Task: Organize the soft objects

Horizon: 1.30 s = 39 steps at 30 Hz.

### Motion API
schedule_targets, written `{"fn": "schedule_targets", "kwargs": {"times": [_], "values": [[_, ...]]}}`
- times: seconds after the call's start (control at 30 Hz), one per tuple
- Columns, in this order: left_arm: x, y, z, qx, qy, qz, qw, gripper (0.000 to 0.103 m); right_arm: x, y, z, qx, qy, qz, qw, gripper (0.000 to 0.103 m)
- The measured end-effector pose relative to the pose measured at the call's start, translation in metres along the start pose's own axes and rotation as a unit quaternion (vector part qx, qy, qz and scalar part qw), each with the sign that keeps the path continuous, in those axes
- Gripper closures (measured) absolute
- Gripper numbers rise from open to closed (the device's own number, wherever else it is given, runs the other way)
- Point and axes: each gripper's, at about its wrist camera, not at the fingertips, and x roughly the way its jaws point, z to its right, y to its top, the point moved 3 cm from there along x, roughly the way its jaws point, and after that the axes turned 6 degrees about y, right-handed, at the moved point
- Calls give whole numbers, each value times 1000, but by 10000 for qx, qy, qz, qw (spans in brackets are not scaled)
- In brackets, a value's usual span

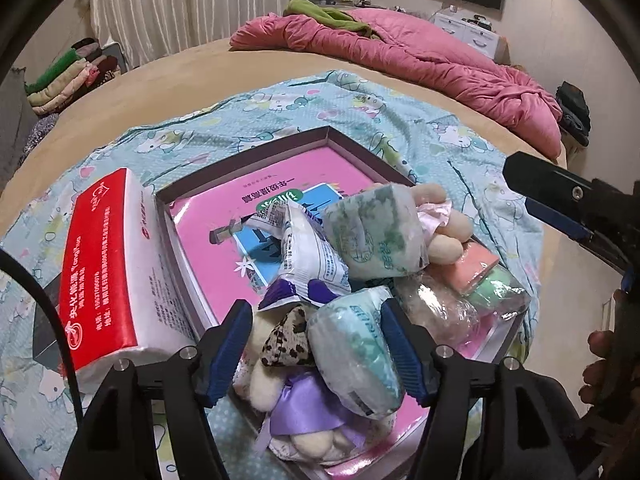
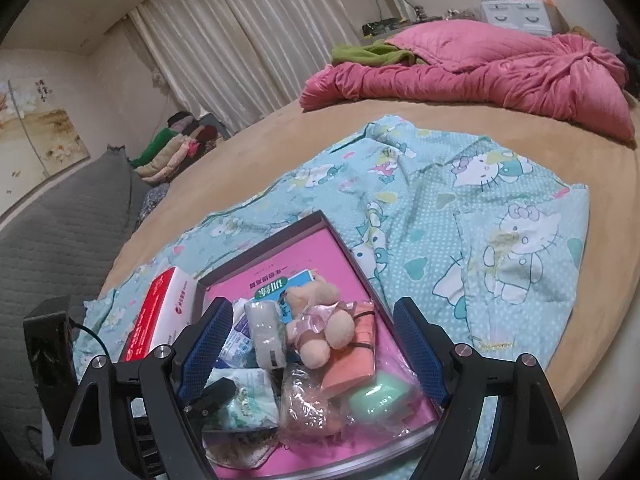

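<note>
A shallow box (image 1: 328,136) with a pink liner lies on a Hello Kitty cloth and holds several soft items: tissue packs, plush toys, bagged sponges. My left gripper (image 1: 316,344) is open just above the pile, its fingers either side of a teal tissue pack (image 1: 356,356) and a spotted plush (image 1: 286,340), not clamping them. My right gripper (image 2: 312,352) is open and empty over the same box (image 2: 280,228), above a pink-dressed plush (image 2: 320,332); it also shows at the right edge of the left wrist view (image 1: 560,204).
A red and white tissue pack (image 1: 104,264) lies left of the box, also in the right wrist view (image 2: 160,316). A pink quilt (image 2: 480,68) is bunched at the far side of the tan bed (image 2: 600,280). Folded clothes (image 2: 176,148) are stacked at the far left.
</note>
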Motion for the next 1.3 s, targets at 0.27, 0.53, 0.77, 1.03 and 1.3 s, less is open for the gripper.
{"fn": "schedule_targets", "kwargs": {"times": [0.27, 0.53, 0.77, 1.03, 1.3], "values": [[-17, 3, -4, -97, -151, 106, 9998, 35, -11, 2, -11, -70, -21, 74, 9999, 19], [-41, 4, -13, -236, -191, 230, 9993, 33, -35, 1, -29, -52, -92, 174, 9998, 19], [-71, 2, -27, -375, -148, 373, 9985, 29, -52, -5, -49, -188, -191, 171, 9995, 19], [-109, -7, -40, -475, -11, 498, 9976, 18, -69, -13, -78, -420, -185, 133, 9989, 19], [-141, -23, -51, -584, 111, 660, 9960, 18, -82, -23, -103, -673, -211, 183, 9973, 19]]}}
